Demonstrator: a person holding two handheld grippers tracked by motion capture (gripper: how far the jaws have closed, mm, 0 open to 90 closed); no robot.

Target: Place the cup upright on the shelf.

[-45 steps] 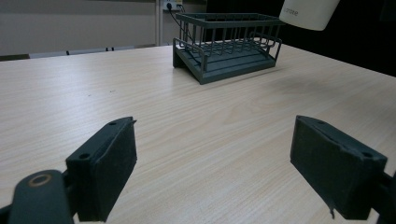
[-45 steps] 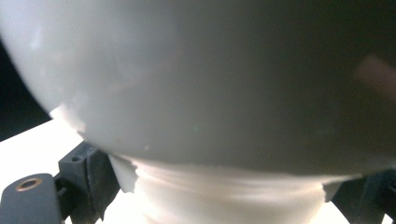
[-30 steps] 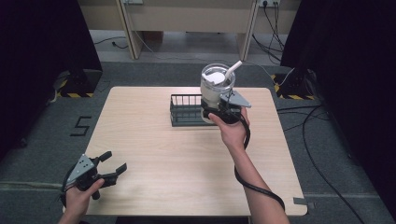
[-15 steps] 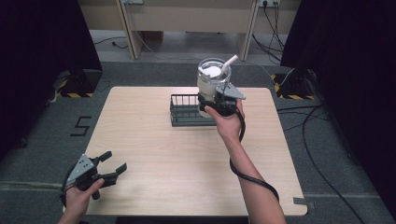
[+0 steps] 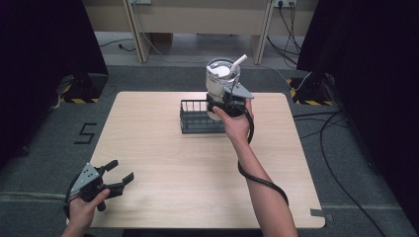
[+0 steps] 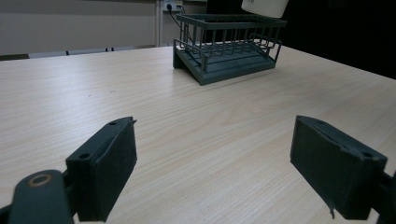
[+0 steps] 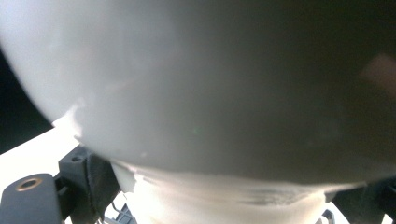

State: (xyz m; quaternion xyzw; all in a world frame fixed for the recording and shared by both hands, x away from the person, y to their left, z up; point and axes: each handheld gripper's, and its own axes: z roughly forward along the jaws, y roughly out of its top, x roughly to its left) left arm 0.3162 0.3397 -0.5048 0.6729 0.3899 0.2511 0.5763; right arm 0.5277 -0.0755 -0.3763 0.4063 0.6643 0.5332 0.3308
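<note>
Pale wood tabletop [image 5: 163, 148], dark rack [image 5: 197, 117] near its far edge.
Right gripper [image 5: 225, 104] clamps the lower part of a white cup [image 5: 221, 79] with a straw, held upright in the air over the rack's right end, above the wire rim. Left gripper [image 5: 117, 178] sits at the near left corner, jaws spread wide and empty, well apart from the rack. Broad bare wood lies between them; dark floor surrounds every edge.
</note>
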